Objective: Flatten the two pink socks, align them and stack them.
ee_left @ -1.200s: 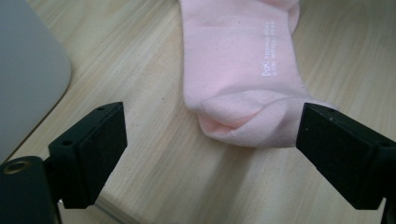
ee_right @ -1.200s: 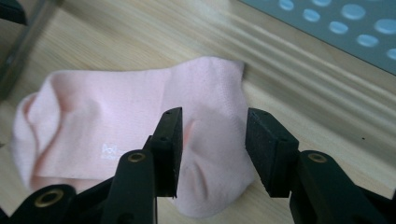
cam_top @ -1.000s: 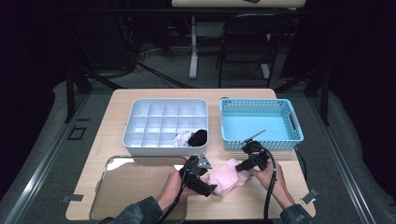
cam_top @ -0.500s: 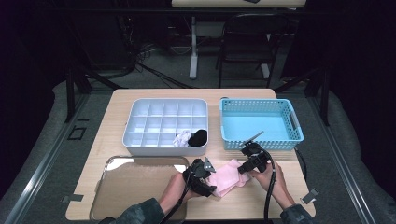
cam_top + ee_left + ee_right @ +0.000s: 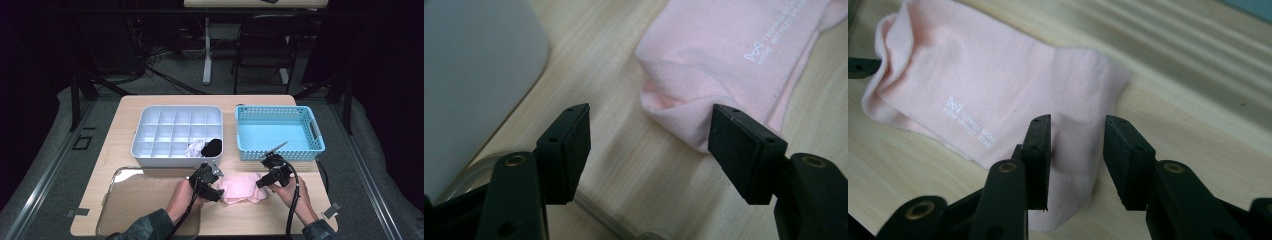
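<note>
A pink sock (image 5: 242, 187) with small white lettering lies flat on the wooden table near its front edge. My left gripper (image 5: 216, 186) is at the sock's left end. In the left gripper view its jaws stand wide apart (image 5: 649, 150), having just been opening a little. One pad hangs over bare wood and the other sits beside the sock's (image 5: 724, 55) folded end. My right gripper (image 5: 262, 182) is at the other end. Its jaws (image 5: 1077, 160) straddle the sock's (image 5: 988, 90) edge with a gap, having just been opening, and the cloth lies flat beneath them.
A white compartment box (image 5: 145, 150) stands behind the sock, with a white roll (image 5: 195, 148) and a black roll (image 5: 212, 147) in its front right cells. A blue basket (image 5: 310, 127) stands at the back right. A clear tray (image 5: 135, 200) lies at the front left.
Both grippers keep their places at the sock's two ends, and the sock lies in the same spot.
</note>
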